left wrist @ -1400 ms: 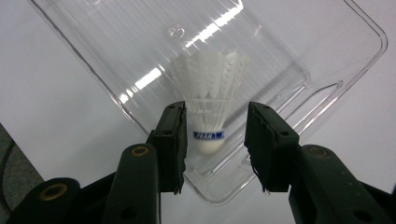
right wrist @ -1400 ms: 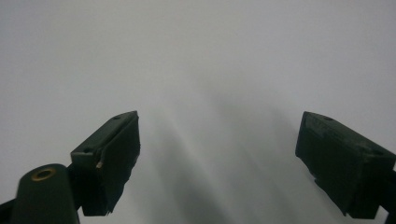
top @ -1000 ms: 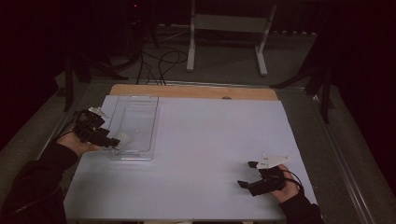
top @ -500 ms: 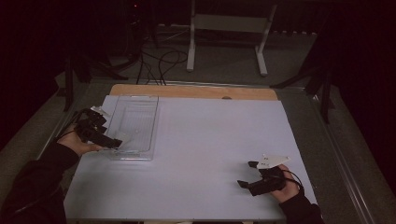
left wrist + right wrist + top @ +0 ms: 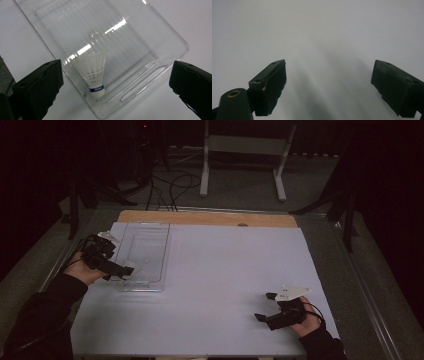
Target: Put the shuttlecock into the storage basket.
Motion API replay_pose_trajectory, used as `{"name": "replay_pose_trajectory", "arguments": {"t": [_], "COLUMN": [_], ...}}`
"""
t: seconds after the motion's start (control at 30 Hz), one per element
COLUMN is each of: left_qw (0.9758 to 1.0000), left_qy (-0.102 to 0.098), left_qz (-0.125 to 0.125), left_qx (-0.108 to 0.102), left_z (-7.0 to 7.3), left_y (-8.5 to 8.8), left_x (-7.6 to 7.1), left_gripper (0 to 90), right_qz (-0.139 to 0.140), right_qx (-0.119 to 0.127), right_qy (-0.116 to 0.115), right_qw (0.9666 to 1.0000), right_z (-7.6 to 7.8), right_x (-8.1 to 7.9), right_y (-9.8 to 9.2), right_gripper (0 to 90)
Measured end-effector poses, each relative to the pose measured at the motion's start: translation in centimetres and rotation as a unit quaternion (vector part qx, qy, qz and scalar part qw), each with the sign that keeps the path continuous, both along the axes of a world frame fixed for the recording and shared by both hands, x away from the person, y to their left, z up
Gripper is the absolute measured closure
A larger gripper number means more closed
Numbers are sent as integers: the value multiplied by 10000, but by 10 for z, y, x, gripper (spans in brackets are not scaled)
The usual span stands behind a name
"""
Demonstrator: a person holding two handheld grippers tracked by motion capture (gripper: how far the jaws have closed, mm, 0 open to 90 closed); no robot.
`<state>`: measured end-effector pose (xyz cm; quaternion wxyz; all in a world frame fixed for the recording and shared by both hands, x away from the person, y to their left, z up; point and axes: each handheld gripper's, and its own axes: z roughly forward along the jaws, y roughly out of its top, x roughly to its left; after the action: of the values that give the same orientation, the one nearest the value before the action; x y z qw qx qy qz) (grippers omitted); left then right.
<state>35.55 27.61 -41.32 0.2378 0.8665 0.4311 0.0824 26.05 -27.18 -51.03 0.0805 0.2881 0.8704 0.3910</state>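
Clear plastic is what we are working over: a shallow see-through tray (image 5: 160,37) on the white bench (image 5: 225,270), with a shuttlecock (image 5: 95,75) lying inside it. Our left tool (image 5: 122,270) has just been opening its jaws, and they now stand wide apart with nothing pressed between them; a second ago it sat at the same near corner of the tray with the jaws closer together. We judge from this that the shuttlecock has been let go into the tray and that the placing step is done, so the left hand is free to draw back. Seen along the left tool, the shuttlecock rests straight ahead between the two black jaws but beyond them, touching neither, close to the tray's near wall. It is white, with a feathered skirt fanning away from the tool, a rounded cork end towards it, and a blue band with small lettering round the base; it lies tilted on the ribbed floor. Our right tool (image 5: 272,307) rests well off to the other side on bare bench, jaws apart and empty, as it was before.
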Motion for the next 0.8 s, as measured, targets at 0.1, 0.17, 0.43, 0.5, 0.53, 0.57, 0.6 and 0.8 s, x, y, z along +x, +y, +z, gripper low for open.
{"name": "replay_pose_trajectory", "arguments": {"t": [0.1,0.17,0.43,0.5,0.53,0.57,0.6,0.8], "left_qw": [9999,9999,9995,9994,9994,9993,9992,9986], "left_qy": [-124,-143,-251,-252,-278,-299,-309,-382], "left_qz": [-45,-88,-177,-215,-220,-229,-260,-334], "left_qx": [-7,-2,-55,-34,-6,-21,-41,-123], "left_z": [5,7,14,14,15,15,16,23], "left_y": [-2,-3,-16,-19,-20,-22,-23,-32], "left_x": [-1,-1,-1,-1,-1,-1,0,-3], "left_gripper": [0,0,0,0,0,0,0,0], "right_qz": [27,19,-44,-24,-51,-66,-58,-68], "right_qx": [-1,-11,-89,-77,-93,-101,-83,-62], "right_qy": [1,1,-93,-115,-119,-135,-124,-124], "right_qw": [10000,10000,9999,9999,9999,9998,9999,9999], "right_z": [-1,0,1,1,1,2,2,3], "right_x": [0,-1,-2,-2,-2,-2,-2,-2], "right_y": [0,0,0,0,0,0,0,1], "right_gripper": [120,117,119,118,118,118,118,118]}}
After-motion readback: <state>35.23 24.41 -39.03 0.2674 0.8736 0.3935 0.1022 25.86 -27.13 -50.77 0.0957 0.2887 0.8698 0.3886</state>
